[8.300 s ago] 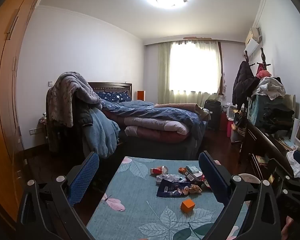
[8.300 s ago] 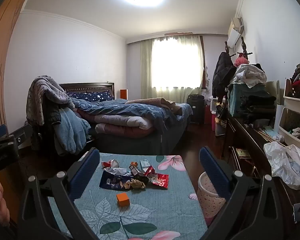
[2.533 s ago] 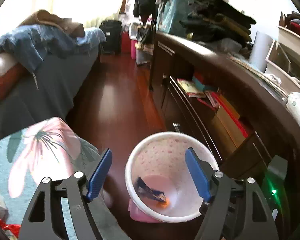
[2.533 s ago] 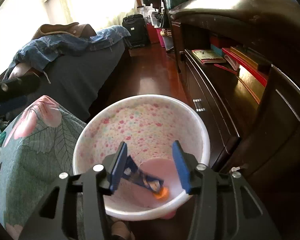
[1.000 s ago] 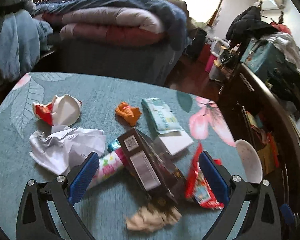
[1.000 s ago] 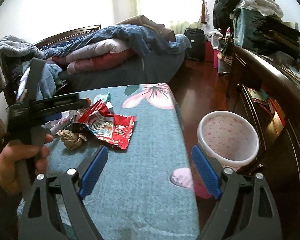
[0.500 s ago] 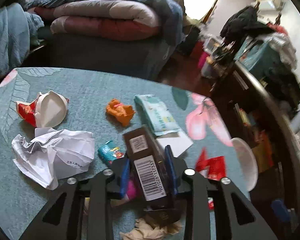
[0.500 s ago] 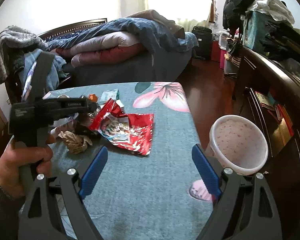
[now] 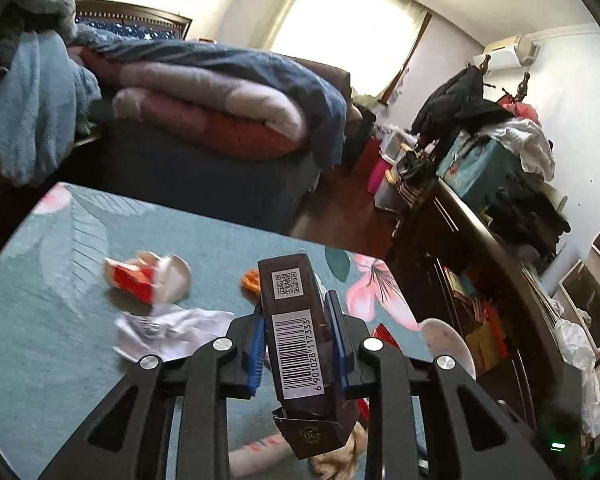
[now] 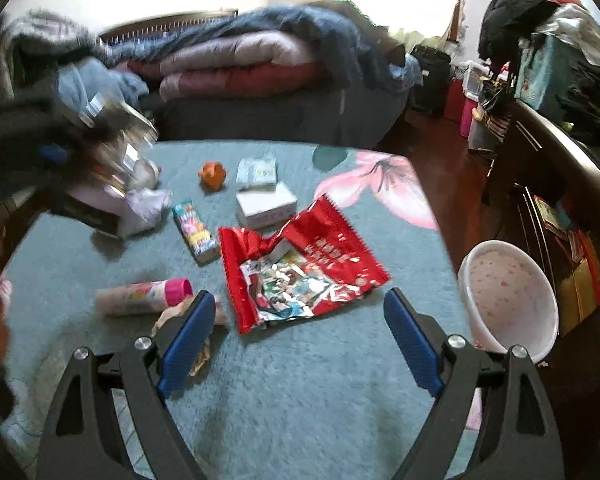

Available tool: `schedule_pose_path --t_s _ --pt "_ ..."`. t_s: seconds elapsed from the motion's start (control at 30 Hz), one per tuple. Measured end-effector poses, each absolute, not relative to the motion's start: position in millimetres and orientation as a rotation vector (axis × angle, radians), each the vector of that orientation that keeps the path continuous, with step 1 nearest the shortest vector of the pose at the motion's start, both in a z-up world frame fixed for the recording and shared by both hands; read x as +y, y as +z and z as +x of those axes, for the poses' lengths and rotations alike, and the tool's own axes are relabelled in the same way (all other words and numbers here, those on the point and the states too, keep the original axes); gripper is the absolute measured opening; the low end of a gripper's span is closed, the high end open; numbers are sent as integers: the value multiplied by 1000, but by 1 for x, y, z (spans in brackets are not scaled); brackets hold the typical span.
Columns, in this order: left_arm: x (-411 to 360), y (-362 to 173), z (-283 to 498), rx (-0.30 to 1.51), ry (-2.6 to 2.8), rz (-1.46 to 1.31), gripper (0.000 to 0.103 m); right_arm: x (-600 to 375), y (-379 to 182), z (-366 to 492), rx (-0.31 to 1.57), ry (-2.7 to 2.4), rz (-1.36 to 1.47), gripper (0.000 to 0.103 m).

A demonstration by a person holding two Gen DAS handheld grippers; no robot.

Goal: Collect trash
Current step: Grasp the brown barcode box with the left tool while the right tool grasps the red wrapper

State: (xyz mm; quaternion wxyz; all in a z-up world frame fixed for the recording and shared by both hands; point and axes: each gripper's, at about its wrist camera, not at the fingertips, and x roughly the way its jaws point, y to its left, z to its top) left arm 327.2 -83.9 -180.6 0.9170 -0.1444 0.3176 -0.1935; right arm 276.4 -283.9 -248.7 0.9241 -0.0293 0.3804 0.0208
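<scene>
A dark carton (image 9: 296,328) with a barcode is clamped between the blue pads of the left gripper (image 9: 296,344) above the teal floral cloth (image 9: 40,320), where crumpled paper (image 9: 172,330) and a crushed cup (image 9: 148,280) are seen.

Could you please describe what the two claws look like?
Both match: the left claw and right claw have black plastic frames with triangular cut-outs, silver round bolts at the joints, and ribbed blue pads lining the inner faces of the fingers. No cables or sleeves show.
</scene>
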Motion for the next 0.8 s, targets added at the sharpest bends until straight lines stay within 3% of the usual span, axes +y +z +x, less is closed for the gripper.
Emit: schedule_pose_path --t_s 0.17,0.33,0.37,0.4,0.8 --pt "-74 -177 323 650 -413 -291 27 -272 -265 299 821 39 -100 83" --pt "-73 -181 322 658 -423 -292 27 -278 -277 317 891 55 -53 39" --pt "-72 -182 323 661 -424 -294 27 -281 -276 316 890 67 -30 19" --pt "-72 -183 323 664 -428 -296 27 -284 -275 316 895 64 -22 12" --pt "-96 -164 295 628 -472 -237 27 -323 -233 252 776 148 200 8"
